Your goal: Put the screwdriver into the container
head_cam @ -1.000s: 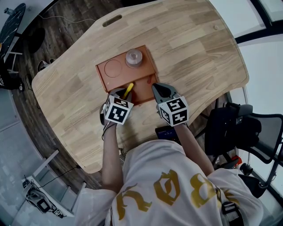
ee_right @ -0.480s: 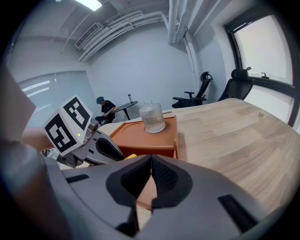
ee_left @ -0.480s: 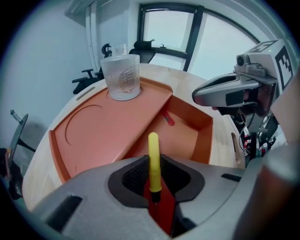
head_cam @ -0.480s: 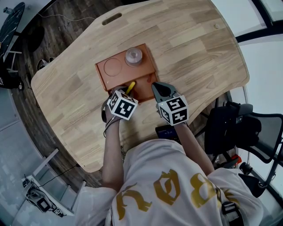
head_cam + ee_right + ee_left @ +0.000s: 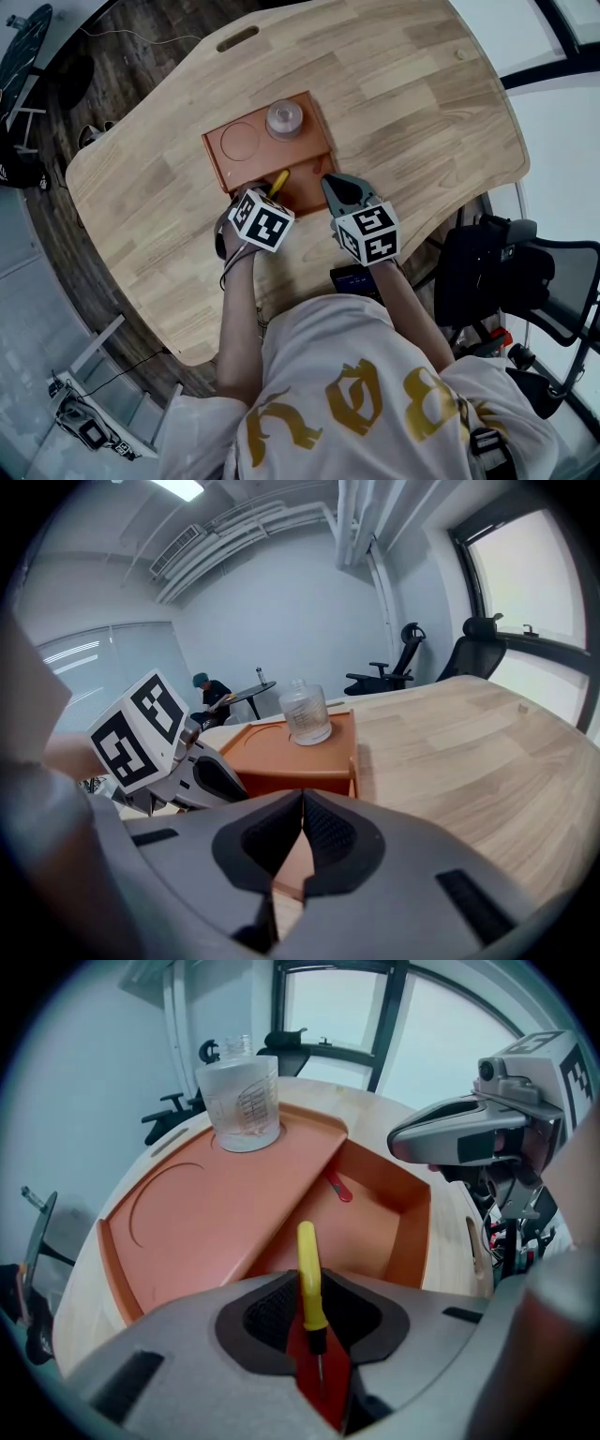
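Left gripper view: the left gripper (image 5: 317, 1349) pinches the screwdriver (image 5: 307, 1274), handle forward over the container's (image 5: 413, 1232) deep compartment, apparently ready for release; the right gripper (image 5: 302, 841) sits closed, empty.

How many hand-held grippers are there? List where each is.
2. The left hand-held gripper grips the yellow screwdriver above the tray; the right hand-held gripper, shut and empty, is at the tray's near-right corner.

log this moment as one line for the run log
left gripper: shut on screwdriver | screwdriver: over deep compartment of tray | right gripper: shut, empty, beside tray | jar: on raised shelf
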The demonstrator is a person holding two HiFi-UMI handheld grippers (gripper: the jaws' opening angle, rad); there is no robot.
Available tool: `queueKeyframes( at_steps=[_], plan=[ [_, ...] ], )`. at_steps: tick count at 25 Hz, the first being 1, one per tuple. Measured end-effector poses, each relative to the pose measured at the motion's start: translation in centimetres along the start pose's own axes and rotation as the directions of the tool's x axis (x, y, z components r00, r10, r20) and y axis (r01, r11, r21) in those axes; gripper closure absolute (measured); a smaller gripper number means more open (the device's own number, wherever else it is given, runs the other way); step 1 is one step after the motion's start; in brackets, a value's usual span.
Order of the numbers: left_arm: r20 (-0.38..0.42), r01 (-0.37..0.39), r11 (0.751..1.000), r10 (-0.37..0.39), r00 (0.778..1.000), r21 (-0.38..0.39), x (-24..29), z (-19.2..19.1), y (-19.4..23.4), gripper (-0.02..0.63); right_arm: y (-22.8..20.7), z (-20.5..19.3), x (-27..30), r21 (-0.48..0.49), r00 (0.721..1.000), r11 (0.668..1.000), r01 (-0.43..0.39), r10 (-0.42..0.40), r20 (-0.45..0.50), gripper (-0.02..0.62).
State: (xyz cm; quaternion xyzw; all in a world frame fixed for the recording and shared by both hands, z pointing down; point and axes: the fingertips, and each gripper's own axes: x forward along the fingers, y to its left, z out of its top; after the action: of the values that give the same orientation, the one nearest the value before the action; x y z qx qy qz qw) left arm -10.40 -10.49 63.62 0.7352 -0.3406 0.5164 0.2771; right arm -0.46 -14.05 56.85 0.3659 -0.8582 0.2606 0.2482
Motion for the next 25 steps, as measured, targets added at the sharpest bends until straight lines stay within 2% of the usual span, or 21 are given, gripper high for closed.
queueKeyframes(
  at_steps=[17, 21, 25],
  plan=[
    [0.004, 0.002, 1.000, -0.002, 1.000, 0.006, -0.4, 0.0, -0.2, 0.534, 0.0, 0.3, -0.3, -0.008, 1.000, 1.000, 0.004, -0.004, 0.010, 0.583],
    [0.048, -0.007, 1.000, 0.008, 0.999, -0.011, -1.2, 0.5, -0.1, 0.534, 0.2, 0.7, -0.7, -0.018, 1.000, 1.000, 0.004, -0.004, 0.020, 0.584],
    [0.134, -0.007, 0.998, 0.016, 0.991, -0.067, -3.0, 1.3, 0.1, 0.534, 0.8, 1.3, -1.3, -0.032, 0.999, 0.999, 0.004, -0.003, 0.036, 0.584]
  ],
)
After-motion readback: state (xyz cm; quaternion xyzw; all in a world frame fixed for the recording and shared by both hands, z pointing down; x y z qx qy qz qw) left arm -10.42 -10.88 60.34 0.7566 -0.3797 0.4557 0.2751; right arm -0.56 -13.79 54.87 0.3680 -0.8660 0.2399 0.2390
